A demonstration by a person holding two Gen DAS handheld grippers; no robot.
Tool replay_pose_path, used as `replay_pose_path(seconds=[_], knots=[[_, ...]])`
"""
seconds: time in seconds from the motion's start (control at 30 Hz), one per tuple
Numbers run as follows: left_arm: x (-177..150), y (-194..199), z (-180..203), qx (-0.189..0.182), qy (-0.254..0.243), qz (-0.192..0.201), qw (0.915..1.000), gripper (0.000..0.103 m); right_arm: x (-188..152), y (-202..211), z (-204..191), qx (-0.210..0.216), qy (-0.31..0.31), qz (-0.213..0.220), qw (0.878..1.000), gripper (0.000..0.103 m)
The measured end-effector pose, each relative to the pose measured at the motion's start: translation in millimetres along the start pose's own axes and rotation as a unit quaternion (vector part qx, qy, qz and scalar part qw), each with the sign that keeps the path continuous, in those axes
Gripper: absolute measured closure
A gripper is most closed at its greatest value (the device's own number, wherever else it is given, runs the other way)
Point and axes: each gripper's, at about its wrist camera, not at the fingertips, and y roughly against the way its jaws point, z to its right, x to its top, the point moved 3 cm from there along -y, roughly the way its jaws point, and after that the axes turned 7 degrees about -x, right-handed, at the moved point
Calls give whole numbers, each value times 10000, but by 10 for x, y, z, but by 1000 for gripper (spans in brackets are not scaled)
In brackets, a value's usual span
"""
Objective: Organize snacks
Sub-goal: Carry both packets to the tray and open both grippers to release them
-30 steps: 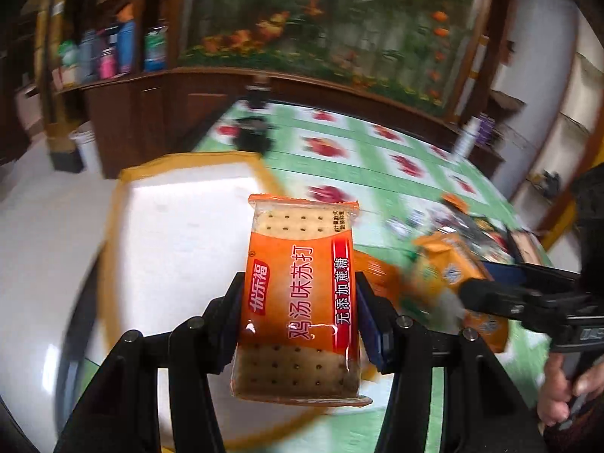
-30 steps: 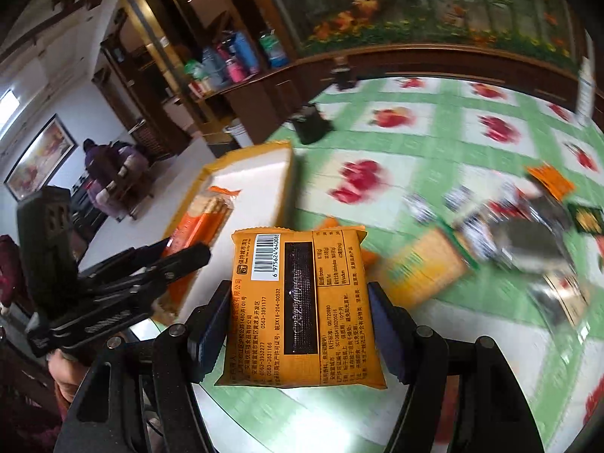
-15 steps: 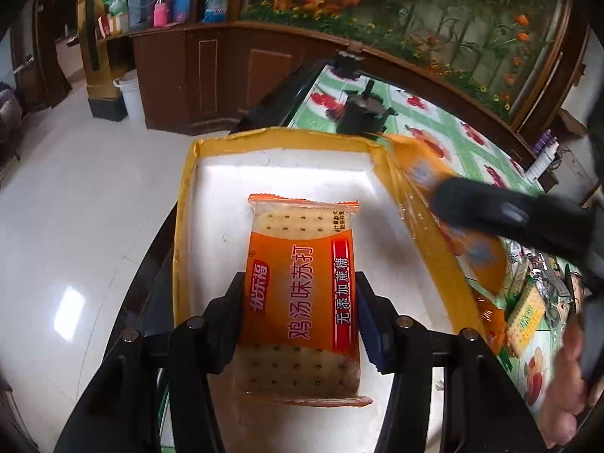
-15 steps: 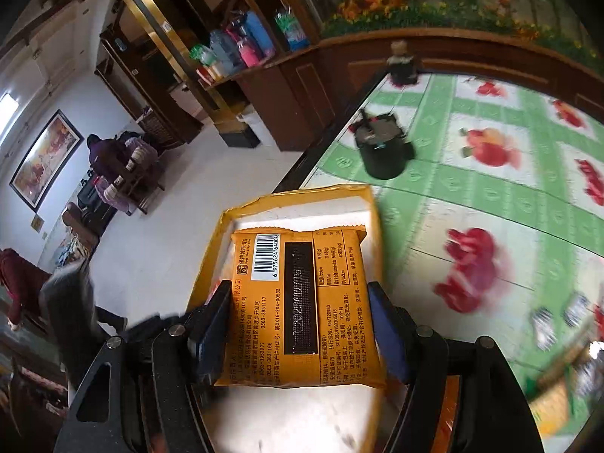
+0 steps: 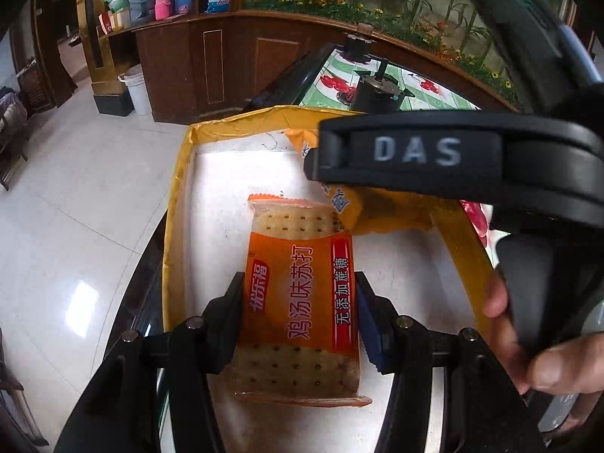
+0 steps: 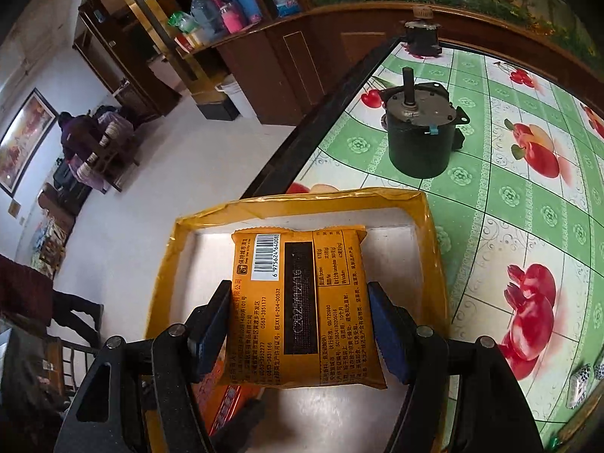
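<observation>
Orange wrapping fills the middle of both wrist views. The left gripper [image 5: 300, 315] is clamped on a cracker packet [image 5: 300, 302], its pads pressed against the packet's two long sides, and holds it above the white floor of a tray [image 5: 177, 196] with taped yellow walls. The packet sits toward the near half of the tray, with bare white floor showing on its left up to the left wall and more open floor ahead of it up to the far wall.

The right gripper [image 6: 300, 334] grips a second snack, an orange biscuit pack [image 6: 302, 302] turned barcode side up, both pads tight against its sides. It also hangs over the tray [image 6: 434, 226], further in, its top edge near the far wall. In the left wrist view this pack [image 5: 377, 215] comes in from the right and overlaps the top right corner of the cracker packet, so the two packs crowd each other there. The right hand [image 5: 536, 351] wraps the handle at the right edge.

The tray sits at the corner of a table [image 6: 509, 196] covered in green fruit-print cloth, its left wall just beside the table's dark edge, with tiled floor [image 5: 75, 207] below. A dark round motor [image 6: 421, 132] stands on the cloth beyond the far wall, apart from the tray.
</observation>
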Motion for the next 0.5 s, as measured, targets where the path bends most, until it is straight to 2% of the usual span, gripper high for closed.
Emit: replay_pose_path(seconds=[0.27, 0.4, 0.5], knots=[[34, 1, -2, -4, 69, 6, 10000, 49, -16, -80, -12, -116, -3, -49, 9999, 29], [35, 12, 16, -48, 34, 18, 10000, 39, -24, -6, -9, 38, -45, -55, 10000, 28], [24, 62, 33, -70, 51, 75, 9999, 38, -40, 106, 25, 146, -59, -5, 9999, 28]])
